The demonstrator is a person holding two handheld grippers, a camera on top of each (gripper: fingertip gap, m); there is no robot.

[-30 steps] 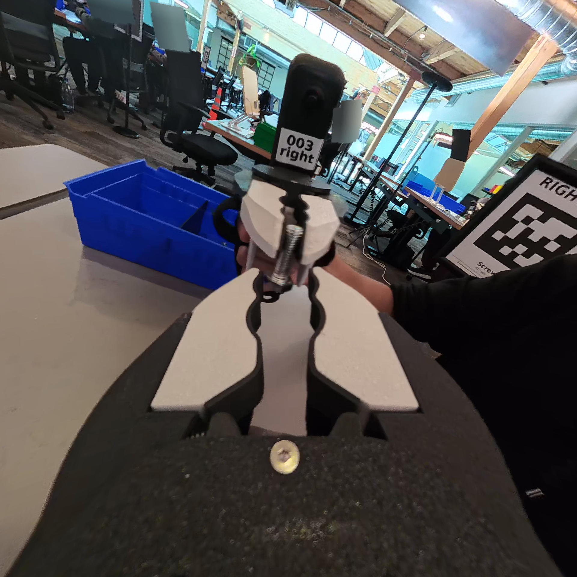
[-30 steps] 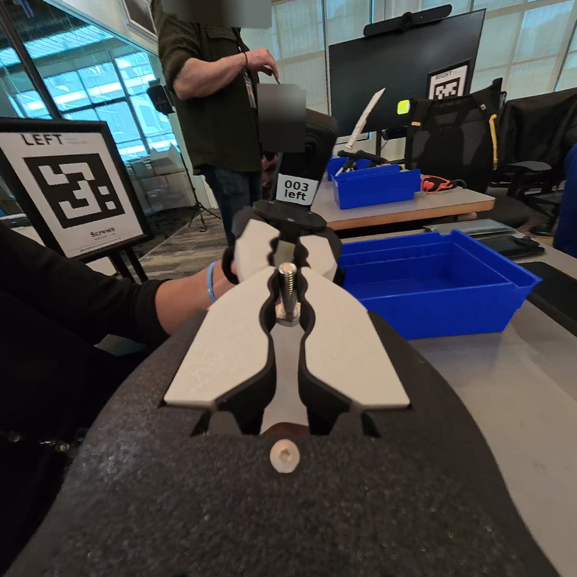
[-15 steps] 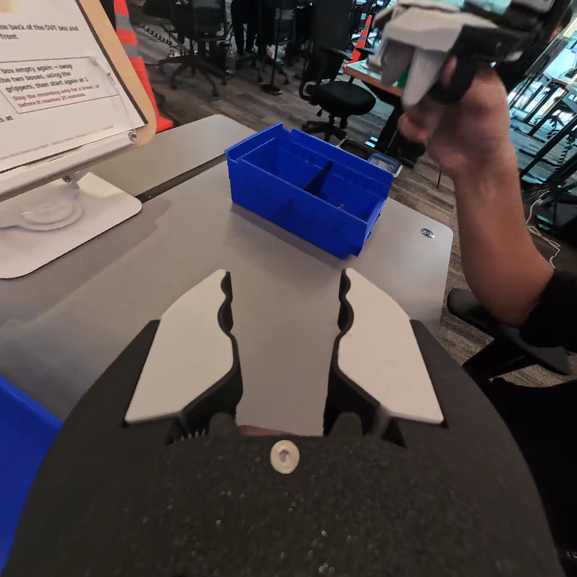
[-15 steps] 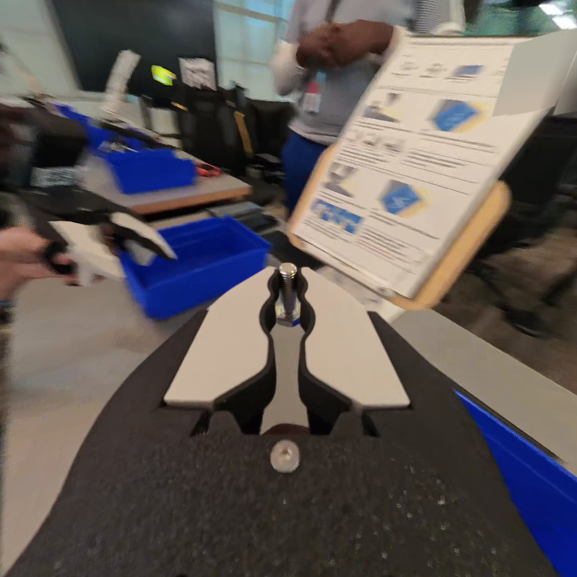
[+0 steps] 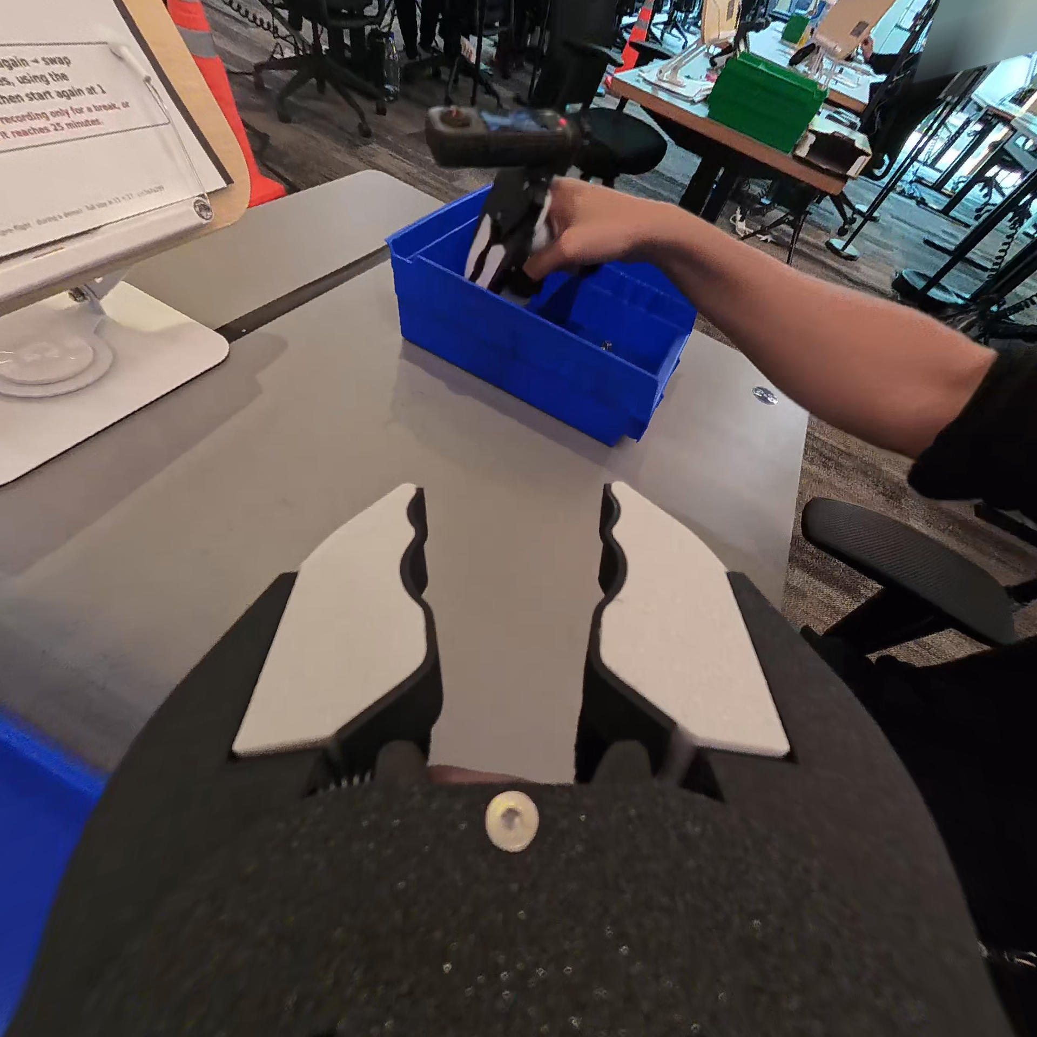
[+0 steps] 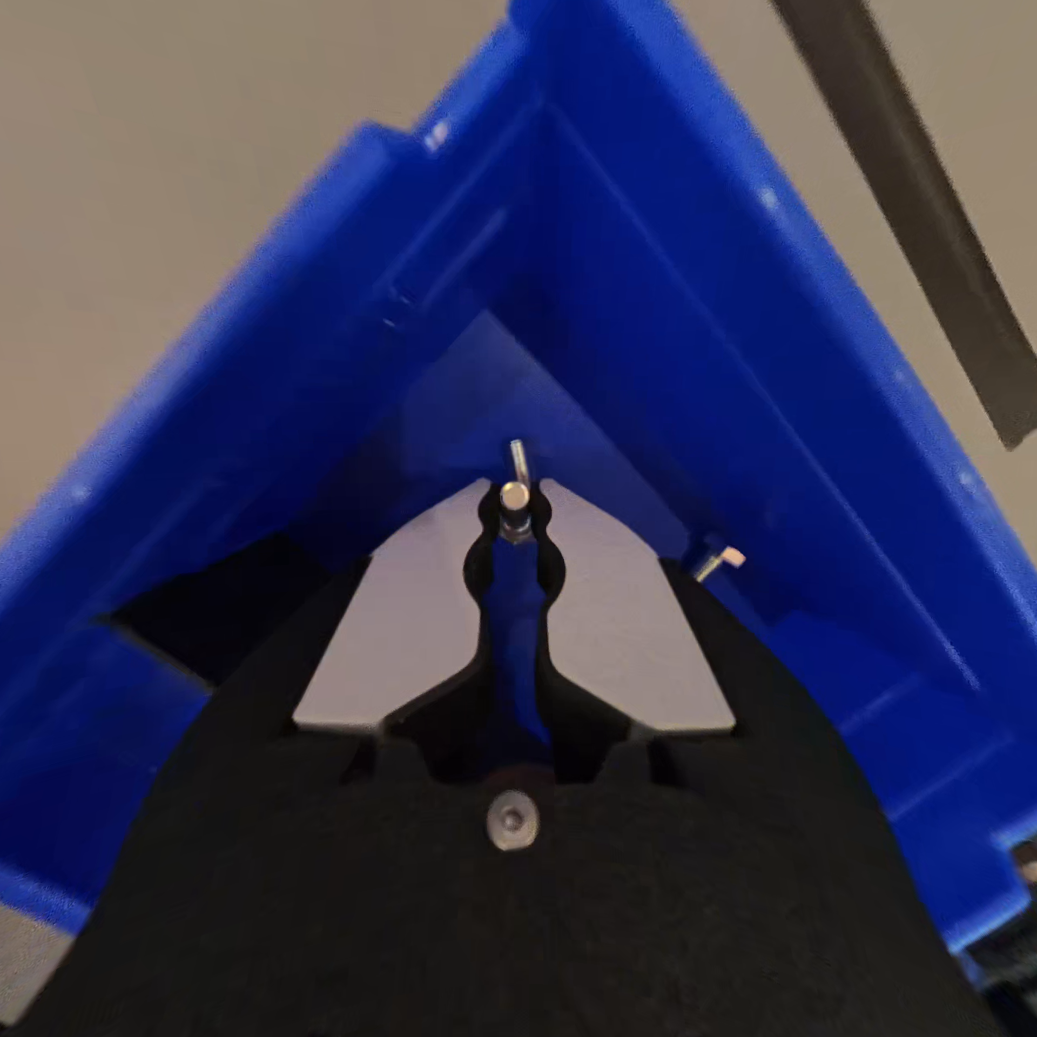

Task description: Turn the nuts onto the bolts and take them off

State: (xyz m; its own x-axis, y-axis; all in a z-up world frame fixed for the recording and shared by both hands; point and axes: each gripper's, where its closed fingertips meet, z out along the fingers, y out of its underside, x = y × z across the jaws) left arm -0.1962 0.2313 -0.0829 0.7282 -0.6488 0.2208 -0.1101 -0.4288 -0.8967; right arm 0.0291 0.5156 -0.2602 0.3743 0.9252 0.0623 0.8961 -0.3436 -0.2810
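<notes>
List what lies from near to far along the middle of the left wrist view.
left gripper → bare grey table → blue bin → right gripper dipping into it → office chair

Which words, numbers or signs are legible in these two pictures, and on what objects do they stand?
Instruction sheet on the white stand: printed lines, which I do not quote; its bottom line is too small to read.
Blue bin, right wrist view: no writing.
</notes>
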